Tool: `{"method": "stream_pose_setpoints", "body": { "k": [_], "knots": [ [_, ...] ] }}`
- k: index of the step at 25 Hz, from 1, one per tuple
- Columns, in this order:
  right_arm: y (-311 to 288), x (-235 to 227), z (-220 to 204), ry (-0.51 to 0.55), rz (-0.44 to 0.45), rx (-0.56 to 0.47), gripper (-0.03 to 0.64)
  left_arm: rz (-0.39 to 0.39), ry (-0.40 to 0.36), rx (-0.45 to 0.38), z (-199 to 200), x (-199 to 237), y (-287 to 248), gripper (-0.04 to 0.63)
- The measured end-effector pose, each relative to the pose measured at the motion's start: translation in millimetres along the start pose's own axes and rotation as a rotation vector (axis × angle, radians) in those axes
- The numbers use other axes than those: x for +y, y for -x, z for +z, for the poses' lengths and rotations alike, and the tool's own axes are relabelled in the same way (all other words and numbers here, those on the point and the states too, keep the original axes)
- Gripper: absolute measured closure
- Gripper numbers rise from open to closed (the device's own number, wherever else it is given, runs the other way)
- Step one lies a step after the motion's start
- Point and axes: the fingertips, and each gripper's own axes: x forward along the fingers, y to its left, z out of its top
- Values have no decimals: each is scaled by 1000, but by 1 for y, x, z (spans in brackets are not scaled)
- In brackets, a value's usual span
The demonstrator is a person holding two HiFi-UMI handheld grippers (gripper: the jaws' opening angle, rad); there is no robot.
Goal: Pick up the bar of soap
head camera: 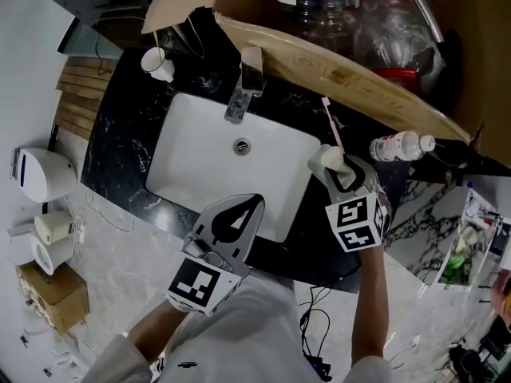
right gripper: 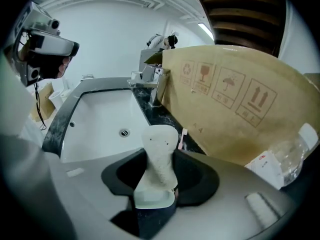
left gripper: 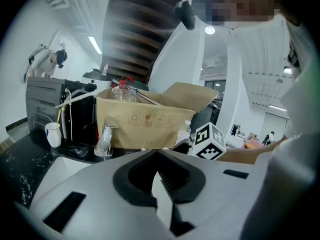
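Note:
The bar of soap (head camera: 324, 159) is white with a ridged face, and it stands upright between the jaws of my right gripper (head camera: 338, 168). That gripper is shut on it above the black counter, at the sink's right rim. In the right gripper view the soap (right gripper: 160, 156) sticks up out of the right gripper (right gripper: 158, 176), its top end free. My left gripper (head camera: 252, 203) hovers over the sink's near edge with its jaws shut and nothing between them. The left gripper (left gripper: 160, 156) has its tips meeting in its own view.
The white sink (head camera: 200, 154) is set into a black marble counter (head camera: 120, 126), with a chrome tap (head camera: 244, 86) behind it. A cardboard box (head camera: 343, 66) of bottles stands at the back. A pink toothbrush (head camera: 333, 130), a lying bottle (head camera: 399, 145) and a white cup (head camera: 158, 62) are around it.

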Motion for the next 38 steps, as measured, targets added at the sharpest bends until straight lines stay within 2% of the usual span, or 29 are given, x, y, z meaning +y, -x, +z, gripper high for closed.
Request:
{"method": "stream_pose_setpoints", "body": {
  "k": [10,24,33,38],
  "knots": [
    [26,2,16,-28,-80,-99,433,7,-20,-23,7,1,13,595],
    [74,5,39,-83,-166,-221,433,12,-9,-58,14,-2,32,595],
    [115,15,50,-171,-262,-331,433,14,-11,-100,23,-5,52,595],
    [133,26,57,-184,-281,-361,433,0,-1,-111,24,-8,64,595]
  ]
}}
